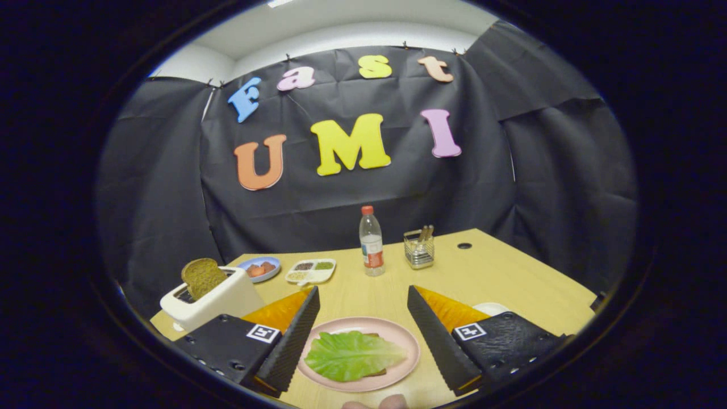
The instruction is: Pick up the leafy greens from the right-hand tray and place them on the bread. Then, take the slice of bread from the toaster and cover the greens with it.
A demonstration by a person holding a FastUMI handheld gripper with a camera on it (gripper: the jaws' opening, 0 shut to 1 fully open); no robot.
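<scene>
While your gripper [363,318] hovers over the near part of the table [483,272], its 2 fingers [295,335] stand spread wide apart, pinching nothing. Between them lies 1 pink plate [406,341], and on it 1 leaf of leafy greens [352,355] rests flat on 1 slice of bread [377,372], of which you see just a brown edge poking out under the leaf. Neither finger touches the plate or the greens.

Beyond your left finger stands 1 white toaster [221,298], with 1 brown slice of toast [201,277] sticking up out of its slot, tilted a little. Just behind the toaster sits 1 blue dish [260,268] holding reddish pieces, and beside it 1 white divided tray [311,271] with several small compartments of dark, green and pale fillings. Farther back, near the middle of the table, you have 1 clear plastic bottle [371,241] with a red cap standing upright, and to its right 1 wire holder [419,250] with utensils upright in it; how many utensils it holds is too small to tell. Beyond that there is 1 dark round hole [464,246] in the tabletop. Just past your right finger the rim of 1 white tray [491,308] peeks out. At the very near edge, 2 fingertips of a person's hand [375,404] show.
</scene>
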